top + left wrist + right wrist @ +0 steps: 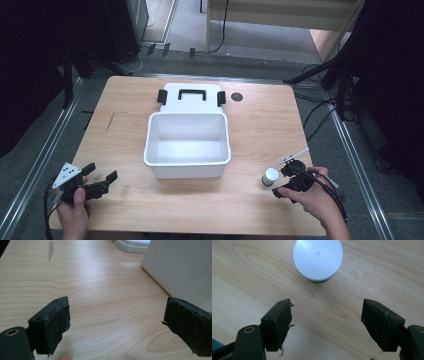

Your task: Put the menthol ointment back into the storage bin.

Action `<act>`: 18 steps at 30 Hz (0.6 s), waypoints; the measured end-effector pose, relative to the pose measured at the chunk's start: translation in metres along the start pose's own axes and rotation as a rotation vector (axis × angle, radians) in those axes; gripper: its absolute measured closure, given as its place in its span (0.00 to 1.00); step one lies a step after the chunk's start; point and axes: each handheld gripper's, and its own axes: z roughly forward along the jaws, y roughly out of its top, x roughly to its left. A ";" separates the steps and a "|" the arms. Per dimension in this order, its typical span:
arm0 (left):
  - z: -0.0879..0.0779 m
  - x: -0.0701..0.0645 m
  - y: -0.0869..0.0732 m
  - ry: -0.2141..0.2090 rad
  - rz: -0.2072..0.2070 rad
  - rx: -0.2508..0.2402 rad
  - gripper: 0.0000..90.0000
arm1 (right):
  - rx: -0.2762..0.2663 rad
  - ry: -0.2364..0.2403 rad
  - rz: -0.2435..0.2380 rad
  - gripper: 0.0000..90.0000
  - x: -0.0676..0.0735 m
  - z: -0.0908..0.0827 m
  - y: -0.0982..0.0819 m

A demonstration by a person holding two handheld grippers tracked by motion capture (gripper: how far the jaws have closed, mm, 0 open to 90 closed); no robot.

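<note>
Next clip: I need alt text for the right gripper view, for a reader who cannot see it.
The right gripper points down at a wooden table with its two black jaws wide open and nothing between them. Just beyond the jaws stands a small container with a round white lid, a thin green edge showing beneath the lid.

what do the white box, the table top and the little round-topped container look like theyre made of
White box: probably moulded plastic, smooth with a soft sheen, rounded rim and corners. Table top: pale wood or wood-look laminate; printed or real grain cannot be told, matte with visible grain lines. Small container: smooth white cap, likely plastic, with a thin green edge beneath; its body is hidden.
</note>
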 end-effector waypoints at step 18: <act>0.001 0.000 0.001 -0.003 0.006 0.018 0.08 | 0.115 -0.017 0.008 0.32 0.012 0.003 0.050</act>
